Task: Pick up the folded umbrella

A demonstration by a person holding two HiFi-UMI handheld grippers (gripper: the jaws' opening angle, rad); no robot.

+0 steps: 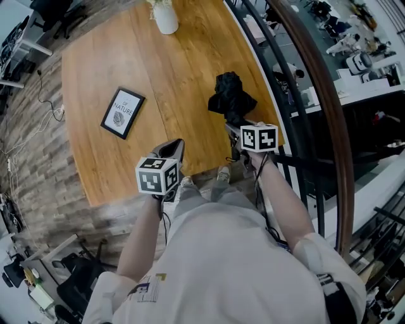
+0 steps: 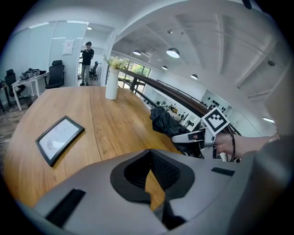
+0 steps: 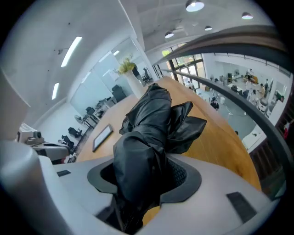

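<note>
Two handheld grippers reach over the near edge of a round wooden worktop (image 1: 158,76), each in one of the person's hands. On the right, the right gripper (image 1: 235,130) has its jaws pinching the folded umbrella (image 1: 231,95): in the right gripper view the black, crumpled fabric fills the gap between the two pads and touches both, and the bundle runs away from the jaws toward the far side of the worktop. In the head view the umbrella sits at the right edge of the worktop, just beside the dark curved railing (image 1: 319,95), with its near end in the jaws. Whether its far end rests on the wood or hangs just above it cannot be told.

On the left, the left gripper (image 1: 174,149) hovers over the near part of the worktop, well apart from the umbrella. Its jaws are pressed together with nothing between them; only a thin sliver of wood shows through the slit in the left gripper view.

Left of centre on the worktop lies a black-framed picture (image 1: 123,112), flat and apart from everything else. At the far edge stands a white vase (image 1: 166,18) holding pale flowers. Beyond it, in the left gripper view, a person (image 2: 86,62) stands in the office near a black desk chair (image 2: 55,75)
</note>
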